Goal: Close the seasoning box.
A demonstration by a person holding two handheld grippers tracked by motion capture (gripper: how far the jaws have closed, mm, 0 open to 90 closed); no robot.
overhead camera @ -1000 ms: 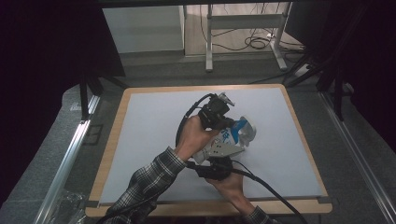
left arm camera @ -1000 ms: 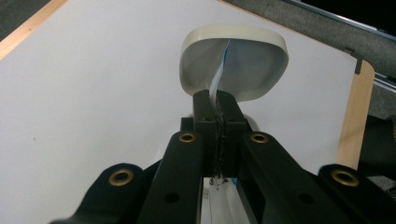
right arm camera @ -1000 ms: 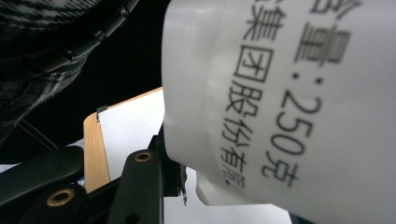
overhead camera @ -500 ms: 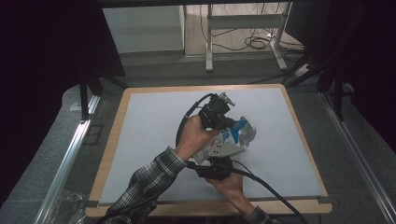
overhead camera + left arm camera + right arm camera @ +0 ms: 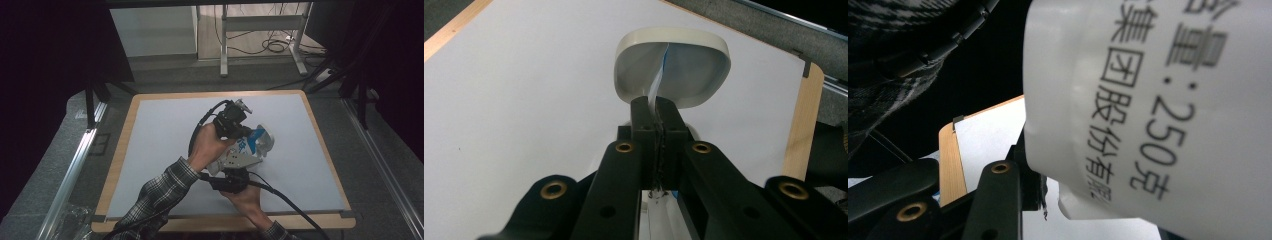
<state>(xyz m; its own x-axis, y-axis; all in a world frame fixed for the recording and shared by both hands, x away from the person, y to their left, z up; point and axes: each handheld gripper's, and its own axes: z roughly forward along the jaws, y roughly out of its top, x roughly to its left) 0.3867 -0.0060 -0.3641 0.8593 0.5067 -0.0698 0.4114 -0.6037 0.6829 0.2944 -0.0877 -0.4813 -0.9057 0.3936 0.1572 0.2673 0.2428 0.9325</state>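
Your left claw (image 5: 656,117) is clamped on the thin blue-and-white peel-back film (image 5: 657,82) of the white plastic tub with blue print (image 5: 248,145), with the tub's open mouth just past its jaws. Your right claw (image 5: 235,167) presses against the tub's printed white wall, though you cannot tell whether it grips. The tub hangs between both claws, above the middle of the white wood-edged surface (image 5: 160,140).

I see white cup (image 5: 250,145) with blue patches, black print on white wall in right gripper view. Cup rim (image 5: 672,37) cream, inside pale grey. My left gripper (image 5: 657,112) black, brass rivets. Sleeve (image 5: 155,200) grey-white plaid. Table (image 5: 165,125) white top, light wood edge.
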